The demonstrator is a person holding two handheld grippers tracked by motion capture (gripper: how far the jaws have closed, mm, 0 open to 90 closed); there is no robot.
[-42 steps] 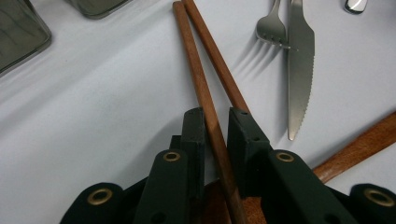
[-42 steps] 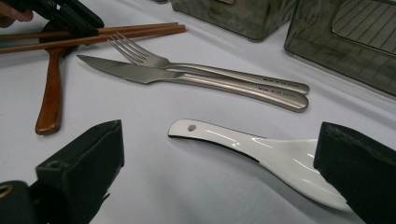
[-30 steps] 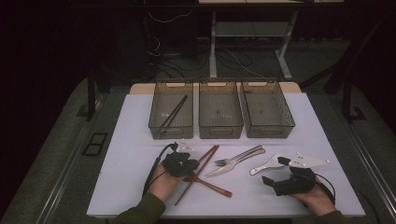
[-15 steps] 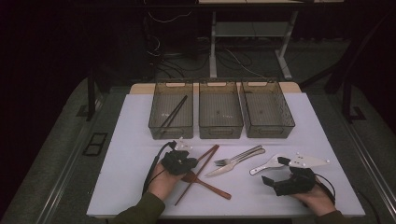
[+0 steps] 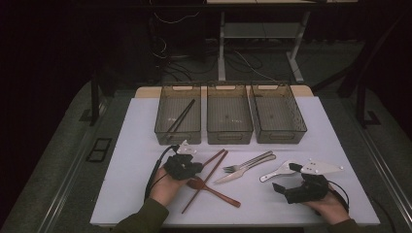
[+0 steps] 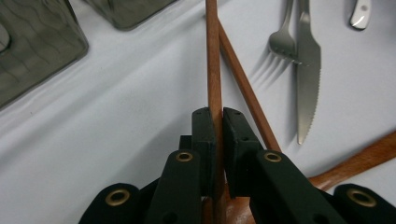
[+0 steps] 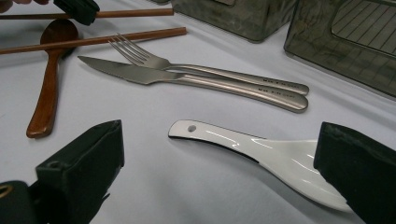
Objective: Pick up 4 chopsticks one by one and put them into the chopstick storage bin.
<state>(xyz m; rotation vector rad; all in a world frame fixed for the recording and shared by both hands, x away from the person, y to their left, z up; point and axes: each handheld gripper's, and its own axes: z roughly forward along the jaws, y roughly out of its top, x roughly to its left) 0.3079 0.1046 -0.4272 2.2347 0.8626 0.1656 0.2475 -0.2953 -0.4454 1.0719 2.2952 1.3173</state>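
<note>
While clamped: chopstick (image 6: 213, 60) between left tongs (image 6: 218, 122).

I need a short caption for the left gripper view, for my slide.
Left gripper shut on a wooden chopstick, beside fork and knife.

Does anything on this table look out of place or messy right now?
Nothing is spilled or broken. The wooden chopsticks lie crossed over the wooden spoon instead of side by side, and the left gripper is shut on one of them. The fork, knife and white spoon lie loose on the table.
</note>
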